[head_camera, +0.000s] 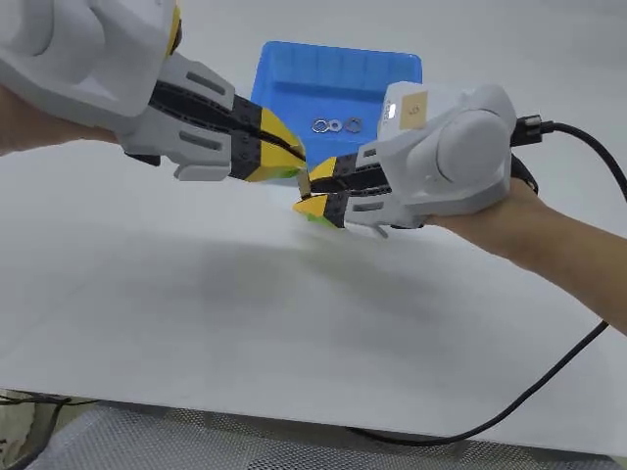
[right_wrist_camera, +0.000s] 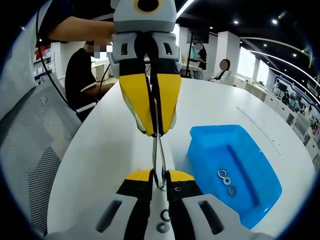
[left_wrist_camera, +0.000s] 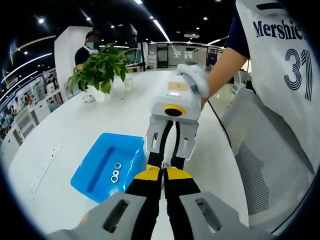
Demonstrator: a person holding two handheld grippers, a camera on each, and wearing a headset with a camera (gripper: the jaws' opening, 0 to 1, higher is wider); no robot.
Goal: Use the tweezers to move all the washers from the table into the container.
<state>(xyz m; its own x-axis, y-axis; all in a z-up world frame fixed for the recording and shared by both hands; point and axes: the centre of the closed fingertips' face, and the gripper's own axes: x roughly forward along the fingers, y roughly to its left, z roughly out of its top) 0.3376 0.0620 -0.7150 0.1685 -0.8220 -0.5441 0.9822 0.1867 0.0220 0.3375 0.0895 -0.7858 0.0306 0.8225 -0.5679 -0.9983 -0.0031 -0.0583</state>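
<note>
One pair of tweezers (right_wrist_camera: 157, 145), five washers, one blue container (head_camera: 323, 83) and two grippers are on show. Three washers (head_camera: 335, 124) lie in a row on the container's floor. Two more washers (right_wrist_camera: 165, 215) rest on the white table (head_camera: 245, 294), seen between the right gripper's jaws in the right gripper view.

The left gripper (head_camera: 289, 155) reaches in from the left and the right gripper (head_camera: 315, 188) from the right. They meet tip to tip just in front of the container. The left gripper's jaws are clenched on the tweezers' upper end. The right gripper's jaws stand narrowly apart on either side of the lower end; whether they press on it I cannot tell.
</note>
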